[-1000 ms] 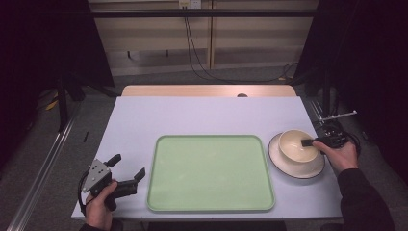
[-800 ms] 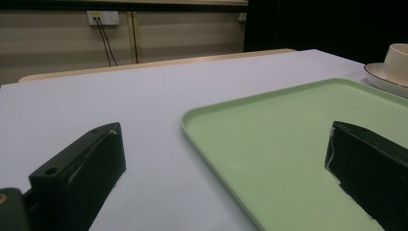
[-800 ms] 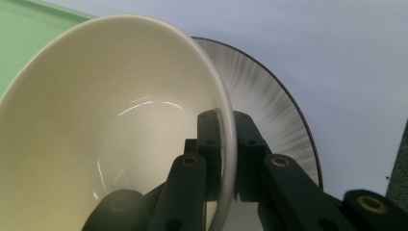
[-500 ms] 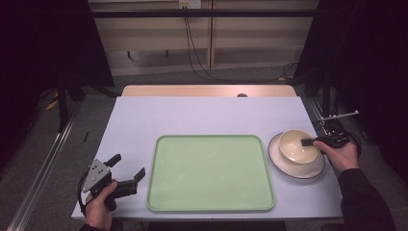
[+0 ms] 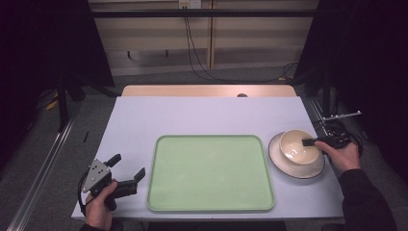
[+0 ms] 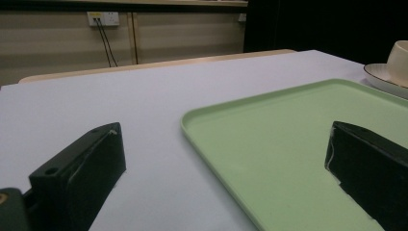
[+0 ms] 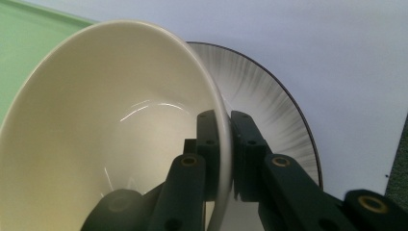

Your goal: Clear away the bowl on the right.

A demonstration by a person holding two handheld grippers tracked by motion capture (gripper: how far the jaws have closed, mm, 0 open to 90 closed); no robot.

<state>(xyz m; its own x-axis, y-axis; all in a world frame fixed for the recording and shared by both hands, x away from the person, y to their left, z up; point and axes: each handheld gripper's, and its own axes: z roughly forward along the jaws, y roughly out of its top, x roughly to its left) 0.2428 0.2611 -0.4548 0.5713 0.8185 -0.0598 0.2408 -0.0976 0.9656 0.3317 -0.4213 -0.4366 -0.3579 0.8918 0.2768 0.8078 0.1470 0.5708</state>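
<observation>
A cream bowl [image 5: 298, 146] [image 7: 96, 130] sits on a white plate [image 5: 294, 166] [image 7: 269, 96] with a dark rim, at the table's right side. My right gripper [image 5: 310, 142] [image 7: 225, 125] is shut on the bowl's rim, one jaw inside the bowl and one outside. A light green tray [image 5: 210, 172] [image 6: 288, 139] lies flat in the middle of the table. My left gripper [image 5: 127, 167] [image 6: 226, 159] stands open just left of the tray's near left corner, low over the table, with nothing between its jaws.
The pale table [image 5: 202, 115] has bare surface behind the tray and at the left. Its right edge runs close to the plate. A wooden strip [image 5: 207, 90] lines the far edge, and cables [image 5: 192, 43] hang on the wall beyond.
</observation>
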